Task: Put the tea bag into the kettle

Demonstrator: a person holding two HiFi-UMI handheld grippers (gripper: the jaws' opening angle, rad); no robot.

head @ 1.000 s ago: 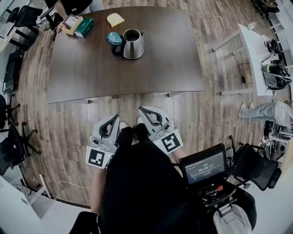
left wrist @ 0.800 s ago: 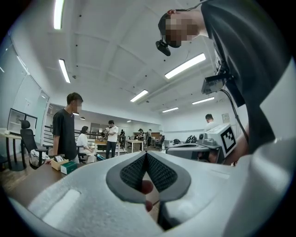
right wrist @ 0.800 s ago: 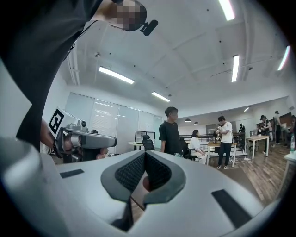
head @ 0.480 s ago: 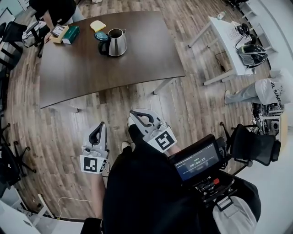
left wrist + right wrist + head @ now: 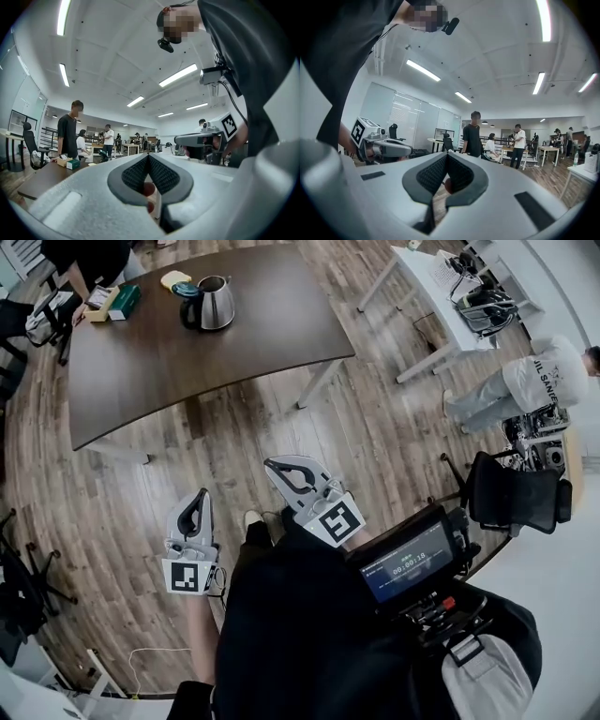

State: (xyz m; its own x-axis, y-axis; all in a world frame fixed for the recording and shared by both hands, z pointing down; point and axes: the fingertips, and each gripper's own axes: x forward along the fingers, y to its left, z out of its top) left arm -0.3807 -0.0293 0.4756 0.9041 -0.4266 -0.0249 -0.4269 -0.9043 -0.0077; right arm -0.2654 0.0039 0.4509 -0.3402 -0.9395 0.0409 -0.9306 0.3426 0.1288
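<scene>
The steel kettle (image 5: 210,304) stands open-topped at the far end of the brown table (image 5: 187,362), with its blue lid (image 5: 185,289) beside it. No tea bag can be made out; a green box (image 5: 123,302) and a tan box (image 5: 98,304) lie at the table's far left corner. My left gripper (image 5: 200,495) and right gripper (image 5: 271,464) are held low over the wooden floor, well short of the table. Both are shut with nothing between the jaws. In the left gripper view the left gripper (image 5: 148,157) has its tips touching; likewise the right gripper (image 5: 446,154) in its own view.
A yellow item (image 5: 174,279) lies behind the kettle. A person (image 5: 68,136) stands at the table's far end. A white desk (image 5: 427,287) and a black chair (image 5: 511,498) stand to the right, where another person (image 5: 525,381) bends. Office chairs line the left edge.
The head view has swung and drawn back: table and kettle have slid to the upper left and shrunk. Both grippers remain shut near the body, left one slightly lower.
</scene>
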